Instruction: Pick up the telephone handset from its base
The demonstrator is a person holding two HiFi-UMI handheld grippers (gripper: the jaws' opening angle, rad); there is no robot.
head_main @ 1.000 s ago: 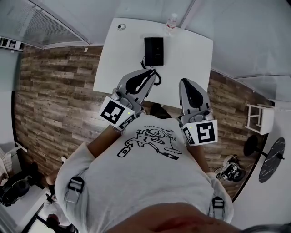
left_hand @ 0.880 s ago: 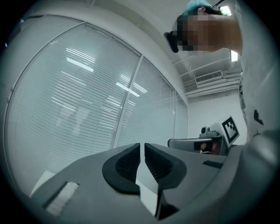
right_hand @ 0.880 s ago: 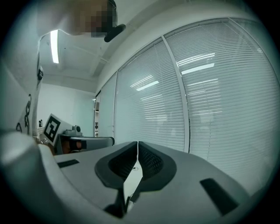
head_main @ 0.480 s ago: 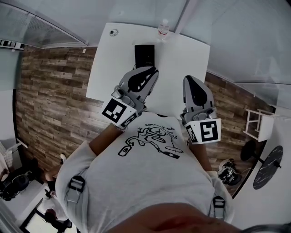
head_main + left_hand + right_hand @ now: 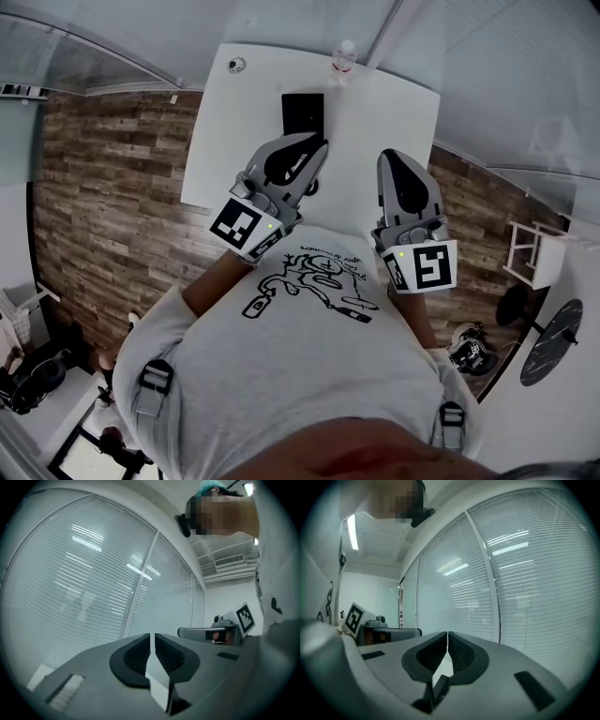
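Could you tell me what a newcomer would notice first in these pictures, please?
The two grey grippers stand out first: the left gripper and right gripper are held side by side before the person's chest, both with jaws together and nothing between them. Beyond them, the black telephone lies at the far middle of the white table, untouched, with a small bottle at the table's far edge.

head: I look steeply down, from above the shirt [image 5: 309, 366], on table [image 5: 398, 103], left tongs [image 5: 317, 145], right tongs [image 5: 394, 157] | each tongs view: close, level along its jaws to blinds [image 5: 93, 573] | shared: blinds, other tongs at side
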